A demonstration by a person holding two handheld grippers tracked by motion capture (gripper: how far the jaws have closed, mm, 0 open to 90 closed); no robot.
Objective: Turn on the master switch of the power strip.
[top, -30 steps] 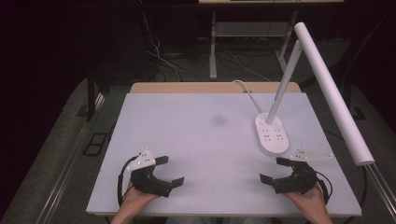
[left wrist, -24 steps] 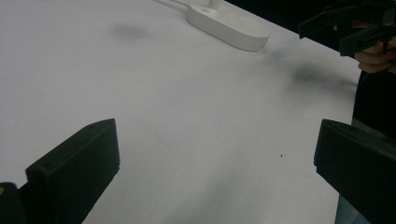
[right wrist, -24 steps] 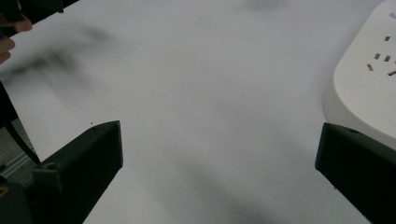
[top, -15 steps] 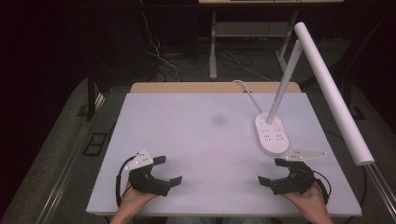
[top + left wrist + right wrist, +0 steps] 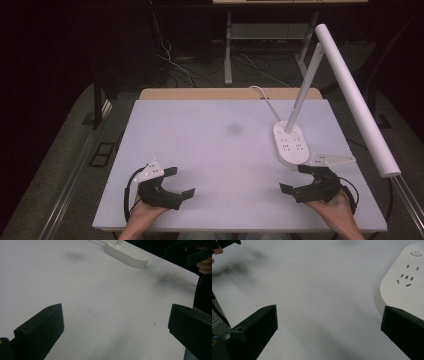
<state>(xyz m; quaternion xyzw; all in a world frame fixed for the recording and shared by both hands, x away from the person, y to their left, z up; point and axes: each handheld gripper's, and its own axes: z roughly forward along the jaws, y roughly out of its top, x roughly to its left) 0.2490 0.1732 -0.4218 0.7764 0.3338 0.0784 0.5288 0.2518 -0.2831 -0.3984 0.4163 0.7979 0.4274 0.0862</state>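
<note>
- High view: you hold the left gripper low over the near left part of the white table, its jaws spread wide and nothing between them; its grey three-cornered plate sits on top.
- High view: your right gripper is at the near right part of the table, jaws likewise spread and empty, with its own grey plate tilted up just beside the near end of the lamp base.
- High view: the lamp base is a white oval with socket slots, standing on the right half of the table; a slanted stem rises from its far end, a long white tube runs over the right edge, and a white cord leads off the far side. A faint grey smudge marks the middle of the tabletop.
- Left gripper view: your two black jaws stand far apart over bare white table. The lamp base lies well ahead, and your other hand shows at the upper right corner.
- Right gripper view: the jaws are again wide apart, gripping nothing, over the table. The lamp base lies at the right, its slots and round power button facing up, and the right-hand jaw overlaps its near edge; whether they touch you cannot tell.
</note>
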